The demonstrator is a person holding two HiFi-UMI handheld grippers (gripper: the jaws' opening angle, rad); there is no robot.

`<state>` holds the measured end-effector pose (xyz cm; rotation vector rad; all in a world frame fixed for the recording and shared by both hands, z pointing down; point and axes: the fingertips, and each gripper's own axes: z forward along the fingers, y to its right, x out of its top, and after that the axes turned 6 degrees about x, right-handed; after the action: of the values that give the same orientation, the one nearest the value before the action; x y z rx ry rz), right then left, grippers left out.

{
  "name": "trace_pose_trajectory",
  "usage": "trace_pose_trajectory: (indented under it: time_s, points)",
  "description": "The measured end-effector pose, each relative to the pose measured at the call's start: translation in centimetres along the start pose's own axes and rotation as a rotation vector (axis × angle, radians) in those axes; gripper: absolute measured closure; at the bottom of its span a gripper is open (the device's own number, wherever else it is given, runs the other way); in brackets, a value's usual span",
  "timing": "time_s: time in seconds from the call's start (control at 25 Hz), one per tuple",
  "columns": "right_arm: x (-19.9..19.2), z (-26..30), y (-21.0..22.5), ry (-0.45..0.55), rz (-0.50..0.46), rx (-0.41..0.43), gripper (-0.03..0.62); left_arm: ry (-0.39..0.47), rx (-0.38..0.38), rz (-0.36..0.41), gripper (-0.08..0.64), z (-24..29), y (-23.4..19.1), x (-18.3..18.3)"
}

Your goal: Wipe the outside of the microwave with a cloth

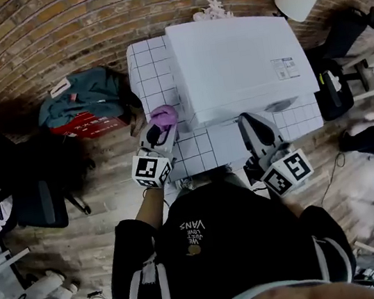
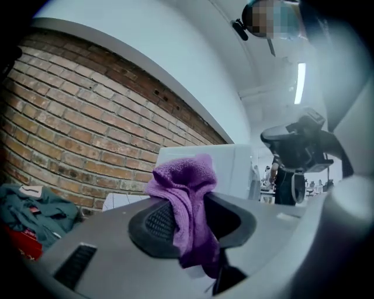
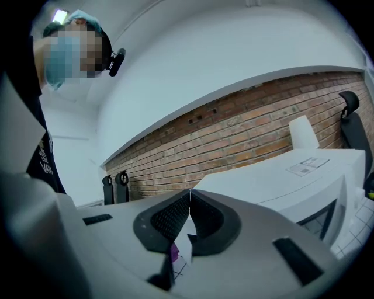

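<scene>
Microwave (image 1: 240,59) sat upper centre; the left gripper (image 1: 161,129) clenched the cloth (image 1: 164,116) at its lower-left corner, the right gripper (image 3: 189,210) closed, empty. Thinly pinched, the cloth could slip during rubbing.

Microwave (image 1: 235,53) on table (image 1: 148,68), cloth (image 1: 163,116) at its left front corner, bag (image 1: 87,97) left of table.

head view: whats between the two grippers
Only bare white tiled tabletop, just in front of the microwave. The left gripper is shut on the purple cloth; the right gripper is shut and empty.
</scene>
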<state>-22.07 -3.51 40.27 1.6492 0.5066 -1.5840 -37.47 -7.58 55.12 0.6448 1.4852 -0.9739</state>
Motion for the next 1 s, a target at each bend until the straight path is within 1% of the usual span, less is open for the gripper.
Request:
trace_pose_trajectory:
  time_s: [0.12,0.2,0.36,0.48,0.64,0.76,1.0]
  points:
    - [-0.8,0.7,-1.5,-0.019,0.001,0.032,0.592,-0.013,-0.041,0.01,0.428,-1.7,3.0,-1.3]
    - [-1.0,0.9,-2.1,-0.026,-0.005,0.039,0.592,-0.022,-0.074,0.003,0.428,-2.2,4.5,-2.0]
    - [-1.1,0.7,-2.2,-0.031,-0.01,0.022,0.592,-0.03,-0.104,-0.021,0.428,-1.5,5.1,-2.9]
    - [-0.8,0.2,-1.6,-0.028,-0.017,-0.009,0.592,-0.022,-0.118,-0.016,0.428,-0.2,4.2,-2.6]
    - [-0.7,-0.4,-0.2,-0.028,-0.015,-0.045,0.592,-0.022,-0.105,-0.013,0.428,2.0,2.3,-2.5]
    - [-0.4,-0.4,0.6,-0.027,-0.013,-0.055,0.592,-0.023,-0.09,-0.01,0.428,4.6,0.1,-2.2]
    - [-0.2,-0.6,1.9,-0.041,-0.013,-0.073,0.592,-0.025,-0.053,0.026,0.428,10.7,-4.9,-1.1]
